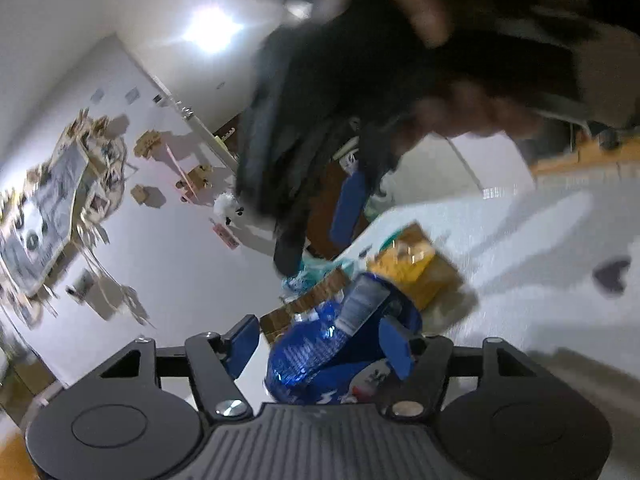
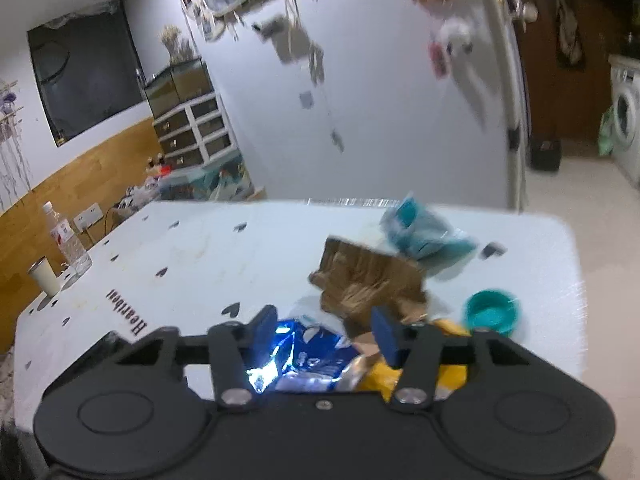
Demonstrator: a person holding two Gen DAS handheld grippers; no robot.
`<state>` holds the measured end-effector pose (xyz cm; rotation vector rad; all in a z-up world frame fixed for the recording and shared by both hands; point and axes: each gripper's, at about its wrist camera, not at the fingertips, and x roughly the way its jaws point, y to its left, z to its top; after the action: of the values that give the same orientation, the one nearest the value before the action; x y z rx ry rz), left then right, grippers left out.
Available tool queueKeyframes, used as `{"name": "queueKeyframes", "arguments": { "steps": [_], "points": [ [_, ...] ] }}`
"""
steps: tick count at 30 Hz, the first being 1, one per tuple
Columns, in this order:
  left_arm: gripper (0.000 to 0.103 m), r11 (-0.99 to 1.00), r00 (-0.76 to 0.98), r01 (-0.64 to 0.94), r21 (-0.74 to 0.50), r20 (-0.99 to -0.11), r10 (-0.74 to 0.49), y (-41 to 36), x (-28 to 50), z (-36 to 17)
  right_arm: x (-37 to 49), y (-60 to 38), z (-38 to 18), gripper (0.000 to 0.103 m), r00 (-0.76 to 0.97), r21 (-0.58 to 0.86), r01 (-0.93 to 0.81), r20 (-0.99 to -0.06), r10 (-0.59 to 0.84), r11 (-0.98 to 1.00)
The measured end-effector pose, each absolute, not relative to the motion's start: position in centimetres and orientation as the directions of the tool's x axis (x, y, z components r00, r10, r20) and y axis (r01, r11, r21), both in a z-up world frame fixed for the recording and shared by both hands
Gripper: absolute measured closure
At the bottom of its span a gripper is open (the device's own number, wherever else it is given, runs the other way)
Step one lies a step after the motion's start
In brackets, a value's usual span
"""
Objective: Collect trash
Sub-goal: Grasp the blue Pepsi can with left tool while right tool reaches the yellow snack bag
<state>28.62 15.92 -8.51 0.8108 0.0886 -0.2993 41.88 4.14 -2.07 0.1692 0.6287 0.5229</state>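
Note:
In the left wrist view a crumpled blue snack bag (image 1: 320, 352) lies on the white table (image 1: 540, 240) between the fingers of my left gripper (image 1: 320, 344). The jaws stand apart; the left pad is clear of the bag and the right one overlaps it. Behind it are a yellow packet (image 1: 404, 268), torn cardboard (image 1: 316, 300) and a teal wrapper (image 1: 316, 276). In the right wrist view my right gripper (image 2: 325, 332) hovers with its jaws apart over the blue bag (image 2: 308, 360), beside a yellow wrapper (image 2: 380, 376). Cardboard (image 2: 368, 280) and a teal bag (image 2: 424, 232) lie beyond.
A teal lid (image 2: 492, 312) and a small dark item (image 2: 494, 250) sit at the table's right. A water bottle (image 2: 66, 236) and a white cup (image 2: 44, 276) stand at its left edge. A blurred dark gripper and hand (image 1: 320, 120) hang above the pile.

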Motion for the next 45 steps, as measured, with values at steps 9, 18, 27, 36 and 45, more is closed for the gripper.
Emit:
{"name": "queueKeyframes", "arguments": {
  "steps": [9,18,27,36,45],
  "points": [
    [0.042,0.548,0.954,0.296,0.782,-0.211,-0.215,15.5,28.4,-10.1,45.7,6.2,-5.3,0.070,0.657,0.324,-0.396,-0.553,0.512,0.859],
    [0.043,0.556,0.968,0.252,0.792,-0.200,-0.153,16.8,29.3,-10.1,46.7,7.1,-6.8,0.072,0.626,0.253,-0.452,-0.593,0.506,0.855],
    [0.060,0.495,0.964,0.256,0.831,-0.180,-0.197,15.2,28.1,-10.7,44.8,8.0,-6.6,0.076,0.594,0.200,-0.533,-0.603,0.532,0.822],
    [0.063,0.539,0.959,0.273,0.797,-0.180,-0.220,14.7,28.1,-10.2,43.5,5.5,-4.5,0.076,0.636,0.241,-0.466,-0.577,0.512,0.851],
    [0.069,0.852,0.959,0.281,0.442,-0.175,-0.225,17.8,29.2,-5.6,41.9,1.5,-2.6,0.065,0.738,0.256,-0.338,-0.525,0.424,0.906]
  ]
}}
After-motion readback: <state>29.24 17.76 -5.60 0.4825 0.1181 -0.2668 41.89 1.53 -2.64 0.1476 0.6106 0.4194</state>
